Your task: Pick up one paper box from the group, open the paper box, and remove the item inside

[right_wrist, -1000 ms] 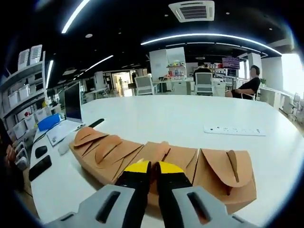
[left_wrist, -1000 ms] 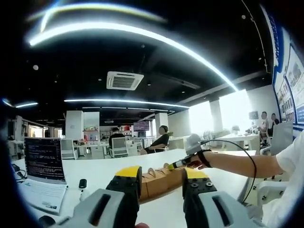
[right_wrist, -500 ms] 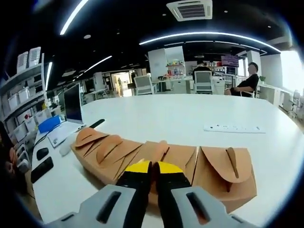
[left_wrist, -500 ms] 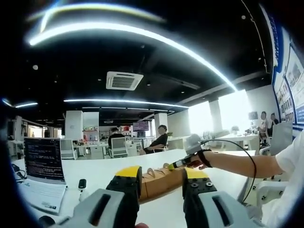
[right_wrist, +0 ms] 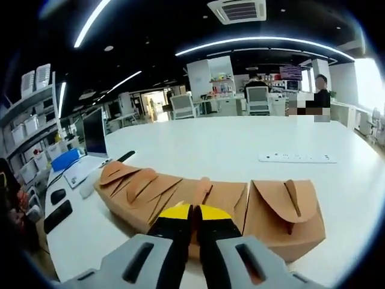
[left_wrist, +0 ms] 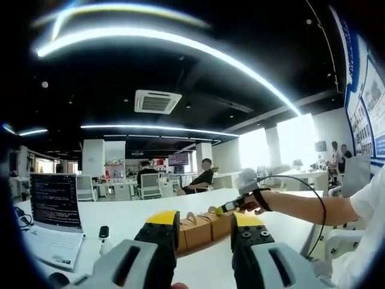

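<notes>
Right gripper view: right gripper (right_wrist: 192,212) pinched onto the middle paper box's (right_wrist: 225,195) top flap; left gripper (left_wrist: 204,224) wide, empty.

four brown paper boxes in a row on the tabletop (right_wrist: 240,144): first (right_wrist: 115,176), second (right_wrist: 147,191), third (right_wrist: 218,198), fourth (right_wrist: 287,214). one open laptop (right_wrist: 91,133), one white power strip (right_wrist: 295,158), two dark flat devices, one (right_wrist: 59,215) and another (right_wrist: 125,156). one ceiling air vent (right_wrist: 239,10).

Brown paper boxes (right_wrist: 198,195); white table (right_wrist: 240,144); yellow-tipped black fingers (right_wrist: 174,220).
</notes>
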`<action>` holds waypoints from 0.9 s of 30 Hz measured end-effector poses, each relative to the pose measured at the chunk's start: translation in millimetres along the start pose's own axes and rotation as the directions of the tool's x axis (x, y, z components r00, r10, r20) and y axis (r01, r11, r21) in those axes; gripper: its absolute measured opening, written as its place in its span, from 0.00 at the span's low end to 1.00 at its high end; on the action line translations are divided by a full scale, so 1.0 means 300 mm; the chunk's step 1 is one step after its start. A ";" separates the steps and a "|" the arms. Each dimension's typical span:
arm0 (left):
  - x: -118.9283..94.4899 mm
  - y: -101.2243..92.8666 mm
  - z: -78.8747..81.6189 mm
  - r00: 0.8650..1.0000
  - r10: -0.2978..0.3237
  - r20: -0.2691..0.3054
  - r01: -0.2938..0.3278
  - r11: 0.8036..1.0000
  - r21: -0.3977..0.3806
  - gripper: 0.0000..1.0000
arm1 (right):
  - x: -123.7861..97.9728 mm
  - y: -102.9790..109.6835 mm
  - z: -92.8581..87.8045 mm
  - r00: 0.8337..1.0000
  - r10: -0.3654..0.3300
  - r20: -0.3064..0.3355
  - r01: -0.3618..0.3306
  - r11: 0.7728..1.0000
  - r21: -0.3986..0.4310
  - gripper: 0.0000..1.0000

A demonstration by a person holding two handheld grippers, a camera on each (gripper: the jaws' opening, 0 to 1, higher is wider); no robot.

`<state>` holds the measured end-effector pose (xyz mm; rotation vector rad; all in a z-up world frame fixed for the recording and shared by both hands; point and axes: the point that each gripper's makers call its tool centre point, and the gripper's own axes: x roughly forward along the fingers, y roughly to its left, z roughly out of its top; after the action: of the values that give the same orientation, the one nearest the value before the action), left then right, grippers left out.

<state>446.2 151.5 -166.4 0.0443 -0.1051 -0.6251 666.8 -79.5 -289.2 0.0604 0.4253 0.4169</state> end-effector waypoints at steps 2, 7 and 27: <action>-0.001 0.003 -0.002 1.000 0.000 -0.002 0.000 1.000 0.000 0.35 | -0.004 0.002 -0.004 1.000 0.002 -0.001 -0.002 1.000 0.004 0.05; -0.002 0.005 -0.004 1.000 0.002 -0.002 -0.002 1.000 -0.001 0.35 | 0.014 -0.009 0.011 1.000 0.003 0.001 -0.003 1.000 -0.001 0.05; 0.010 -0.002 -0.015 1.000 -0.009 -0.014 0.009 1.000 0.002 0.35 | 0.008 -0.018 0.013 1.000 0.020 -0.014 -0.020 0.999 -0.025 0.05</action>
<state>448.6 149.2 -170.6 0.0513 -0.0918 -0.6332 672.4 -83.4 -287.2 0.0376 0.4334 0.4423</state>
